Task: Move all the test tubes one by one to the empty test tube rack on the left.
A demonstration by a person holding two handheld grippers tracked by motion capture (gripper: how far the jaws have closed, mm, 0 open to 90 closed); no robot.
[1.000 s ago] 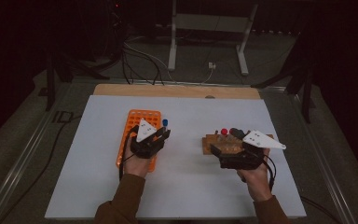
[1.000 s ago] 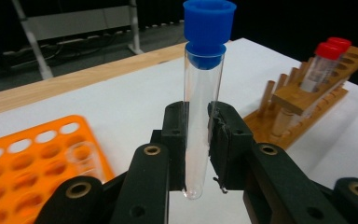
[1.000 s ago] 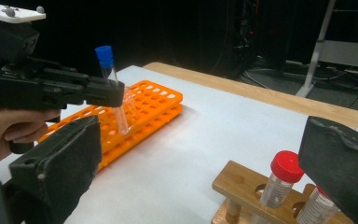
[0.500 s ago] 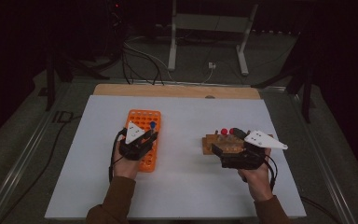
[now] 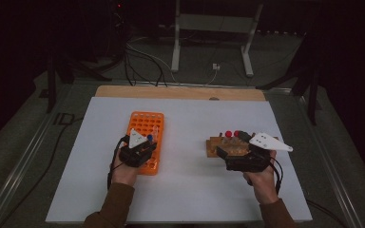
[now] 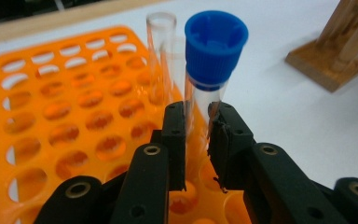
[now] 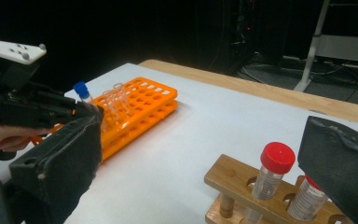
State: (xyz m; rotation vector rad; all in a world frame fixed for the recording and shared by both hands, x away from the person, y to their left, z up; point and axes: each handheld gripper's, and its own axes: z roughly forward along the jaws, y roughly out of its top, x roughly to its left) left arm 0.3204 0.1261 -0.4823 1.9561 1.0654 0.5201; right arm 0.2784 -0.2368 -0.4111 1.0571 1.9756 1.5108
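Since a moment ago, our left hand-held gripper [image 6: 196, 140] has slid over the orange rack [image 5: 145, 140] by the tabletop's left edge, pinching the blue-capped tube [image 6: 209, 88] upright, perhaps to seat it in a hole. Our right hand-held gripper [image 7: 205, 154] waits open by the wooden stand [image 7: 242, 186].

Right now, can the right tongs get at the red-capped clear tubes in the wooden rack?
Probably yes: the right tongs stand open beside the wooden rack, and the red-capped tubes rise uncovered between their jaws.
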